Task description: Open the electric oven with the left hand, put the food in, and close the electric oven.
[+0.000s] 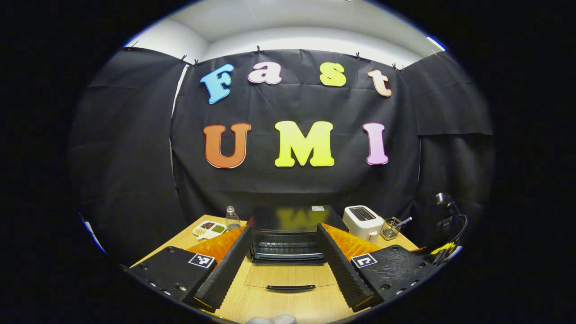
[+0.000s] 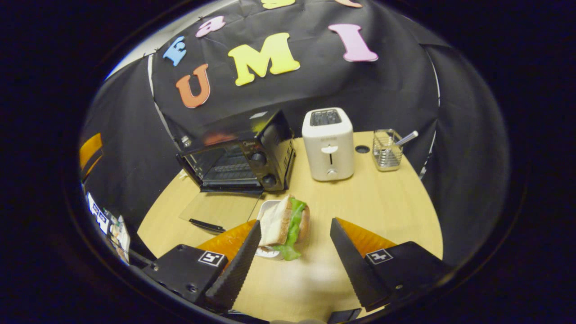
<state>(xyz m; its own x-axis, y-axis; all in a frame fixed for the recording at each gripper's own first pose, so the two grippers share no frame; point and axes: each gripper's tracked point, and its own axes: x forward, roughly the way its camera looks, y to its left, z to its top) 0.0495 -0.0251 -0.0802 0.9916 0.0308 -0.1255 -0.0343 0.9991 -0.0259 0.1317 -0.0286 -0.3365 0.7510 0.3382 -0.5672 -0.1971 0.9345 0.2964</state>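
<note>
Electric oven [image 2: 240,155] stands at the far left of the bench [image 2: 382,202], door [image 2: 220,209] already folded down flat. We see the sandwich [image 2: 285,225] outside on its dish, between the wide-spread right claw [image 2: 292,252]. Left claw [image 1: 283,258] is wide, empty. Loading and closing remain.

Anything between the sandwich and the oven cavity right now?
Nothing visible. The oven door lies flat open on the table, and the sandwich sits just in front between the right gripper's open jaws.
</note>
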